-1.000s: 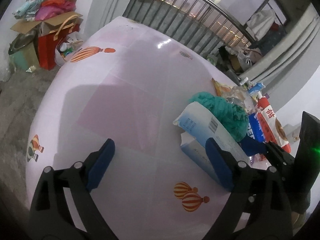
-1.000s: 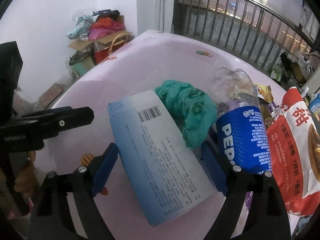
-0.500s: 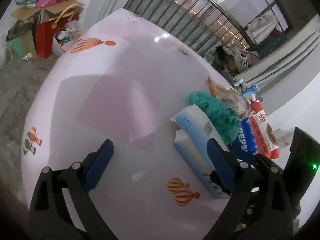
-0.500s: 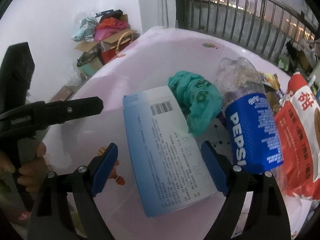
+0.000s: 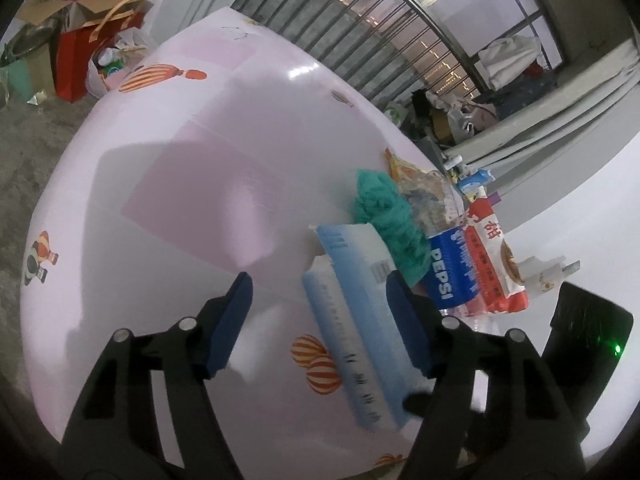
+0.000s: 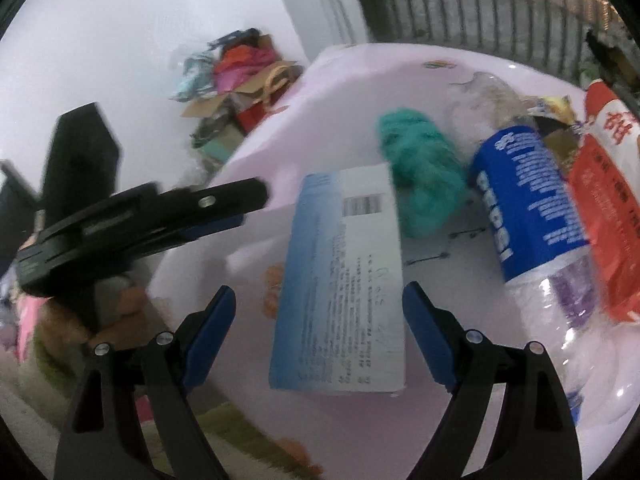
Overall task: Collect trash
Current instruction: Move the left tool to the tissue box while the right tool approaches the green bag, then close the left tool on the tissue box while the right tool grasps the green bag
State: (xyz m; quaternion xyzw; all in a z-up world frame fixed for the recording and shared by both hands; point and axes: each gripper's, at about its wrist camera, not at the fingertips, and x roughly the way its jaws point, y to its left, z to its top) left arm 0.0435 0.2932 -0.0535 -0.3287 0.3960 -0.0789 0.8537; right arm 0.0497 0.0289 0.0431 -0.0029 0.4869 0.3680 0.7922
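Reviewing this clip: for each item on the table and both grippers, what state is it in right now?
left gripper: open, empty.
right gripper: open, straddling the carton, not gripping.
blue-white carton: lying flat.
Pepsi bottle: on its side, looks empty.
teal bag: crumpled, beside the carton.
red snack bag: lying flat.
pink tablecloth: spread over the table.

Pink balloon-print table (image 5: 224, 128) was backed by barred railing (image 5: 360, 12) (city lights beyond); white wall (image 6: 140, 40), grey floor (image 5: 24, 136), cardboard boxes (image 5: 80, 4) were piled in corner.
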